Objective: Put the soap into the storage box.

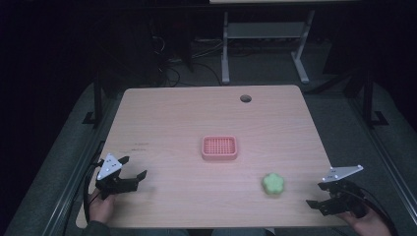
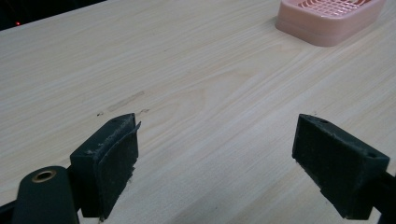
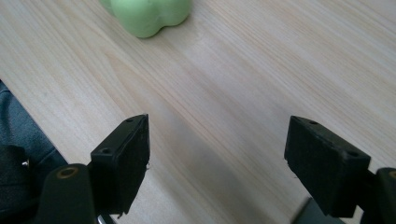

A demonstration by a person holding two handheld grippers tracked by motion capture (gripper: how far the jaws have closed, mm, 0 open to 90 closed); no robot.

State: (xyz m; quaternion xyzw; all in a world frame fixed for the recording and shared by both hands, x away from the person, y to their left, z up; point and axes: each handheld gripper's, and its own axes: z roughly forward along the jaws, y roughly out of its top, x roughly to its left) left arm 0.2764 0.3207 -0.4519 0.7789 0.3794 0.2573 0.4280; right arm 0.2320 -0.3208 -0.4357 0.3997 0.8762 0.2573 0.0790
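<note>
The right gripper (image 1: 328,197), a black two-jaw tool held in a hand at the near right corner, is seen with its jaws spread wide and nothing between them. In the right gripper view, bare wood lies between the two black jaws. Just ahead of them and a little to one side, a pale green, lobed, flower-shaped soft block (image 3: 147,14) rests flat on the table, near but not touched. In the high view the same green block (image 1: 273,183) sits between the right gripper and the table's middle.

The left gripper (image 1: 129,173), also black and topped by a grey three-cornered plate, is held at the near left edge. Its jaws are likewise wide apart and empty. Farther ahead of it, well apart, a pink rectangular plastic tray with a slotted grid top (image 2: 329,21) stands on the table; in the high view this pink tray (image 1: 219,148) is near the centre.

All of this rests on a light wooden table (image 1: 187,113) with a round cable hole near its far edge.

The green block is judged light and somewhat squashy, probably foam or soap-like, with a smooth and perhaps slippery skin. A hold across two opposite notches between lobes, with gentle pressure, is likely to be steadiest.
</note>
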